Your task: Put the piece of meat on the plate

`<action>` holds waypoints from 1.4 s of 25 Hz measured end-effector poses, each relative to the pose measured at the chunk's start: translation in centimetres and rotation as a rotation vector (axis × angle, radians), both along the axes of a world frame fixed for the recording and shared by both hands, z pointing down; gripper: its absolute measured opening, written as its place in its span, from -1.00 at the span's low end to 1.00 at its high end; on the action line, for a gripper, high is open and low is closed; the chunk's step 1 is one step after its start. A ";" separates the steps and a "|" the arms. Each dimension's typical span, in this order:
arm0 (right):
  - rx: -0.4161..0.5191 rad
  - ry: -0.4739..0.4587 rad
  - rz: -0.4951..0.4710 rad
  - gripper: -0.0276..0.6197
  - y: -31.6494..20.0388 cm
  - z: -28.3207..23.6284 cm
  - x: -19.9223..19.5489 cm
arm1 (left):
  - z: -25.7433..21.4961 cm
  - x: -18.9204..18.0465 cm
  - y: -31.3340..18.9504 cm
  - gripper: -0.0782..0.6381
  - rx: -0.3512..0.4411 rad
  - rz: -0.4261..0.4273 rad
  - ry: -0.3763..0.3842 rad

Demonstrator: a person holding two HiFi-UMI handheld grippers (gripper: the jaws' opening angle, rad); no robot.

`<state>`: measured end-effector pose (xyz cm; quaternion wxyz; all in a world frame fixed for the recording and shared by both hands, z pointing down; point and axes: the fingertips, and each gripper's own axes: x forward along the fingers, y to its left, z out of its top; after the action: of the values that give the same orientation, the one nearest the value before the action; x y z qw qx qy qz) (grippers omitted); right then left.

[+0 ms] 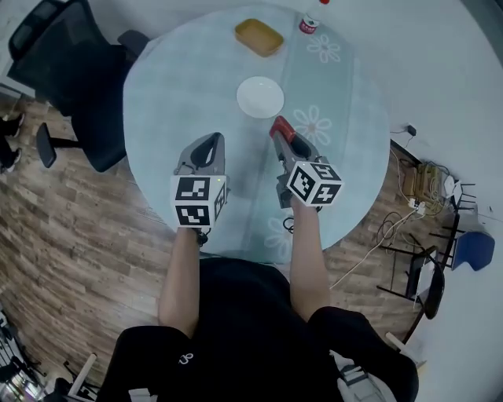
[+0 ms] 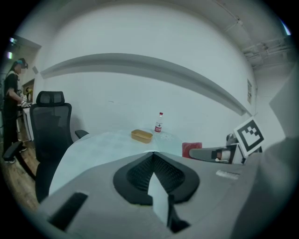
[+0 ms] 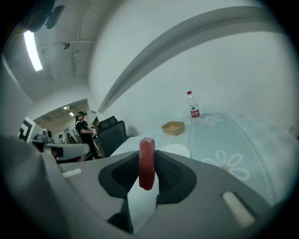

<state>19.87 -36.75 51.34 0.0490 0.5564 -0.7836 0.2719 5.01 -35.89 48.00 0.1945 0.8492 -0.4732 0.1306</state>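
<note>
A flat red piece of meat [image 3: 146, 169] stands on edge between the pads of my right gripper [image 3: 147, 153], which is shut on it. In the head view the meat [image 1: 279, 126] hangs over the table just near and right of the empty white plate [image 1: 260, 96]. The plate [image 3: 174, 150] also shows just beyond the jaws in the right gripper view. My left gripper [image 1: 209, 144] hovers left of the right one, shut with nothing in it, its tips meeting [image 2: 153, 154]. From the left gripper view the meat [image 2: 192, 149] and the right gripper [image 2: 217, 153] show at the right.
On the round table with its pale blue flowered cloth [image 1: 181, 86], a yellow-brown container [image 1: 258, 37] and a small red-labelled bottle [image 1: 308, 23] stand at the far side. A black office chair [image 1: 75, 71] is at the left. Cables [image 1: 416, 196] lie on the floor at the right.
</note>
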 end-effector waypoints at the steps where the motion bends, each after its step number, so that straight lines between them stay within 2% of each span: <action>1: -0.016 -0.019 0.003 -0.61 -1.1 0.6 0.0 | 0.2 -0.5 -0.4 -0.80 -0.004 -0.011 -0.001; 4: -0.070 -0.045 -0.017 -0.61 -5.1 2.2 -0.3 | 0.7 -1.6 -1.6 -0.80 -0.016 -0.042 0.007; 9: -0.219 0.010 -0.130 -0.61 -10.9 6.5 -1.0 | 1.7 -3.1 -3.5 -0.80 -0.033 -0.080 0.009; 14: -0.373 0.040 -0.237 -0.60 -14.0 10.7 -2.1 | 3.6 -4.2 -4.9 -0.80 -0.061 -0.110 -0.003; 21: -0.499 -0.098 -0.282 -0.60 -15.3 13.5 -3.6 | 5.3 -4.3 -5.5 -0.80 -0.096 -0.121 -0.003; 26: -0.546 -0.164 -0.199 -0.56 -16.3 14.4 -2.2 | 5.0 -3.8 -5.4 -0.80 -0.089 -0.105 0.001; 29: -0.578 -0.156 -0.133 -0.38 -16.3 15.5 -0.7 | 4.6 -3.9 -5.4 -0.80 -0.081 -0.108 0.001; 30: -0.578 -0.154 -0.119 -0.37 -16.2 15.6 -0.3 | 4.3 -4.0 -5.4 -0.80 -0.077 -0.108 0.001; 32: -0.566 -0.127 -0.094 -0.34 -15.9 15.6 0.4 | 3.7 -4.2 -5.2 -0.80 -0.068 -0.109 0.000; 35: -0.535 -0.008 -0.055 -0.14 -15.4 14.9 1.3 | 2.5 -4.6 -4.8 -0.80 -0.046 -0.109 0.004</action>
<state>21.21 -52.17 66.25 0.1987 0.5013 -0.6987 0.4701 0.43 -40.68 50.51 0.2217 0.8177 -0.5154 0.1288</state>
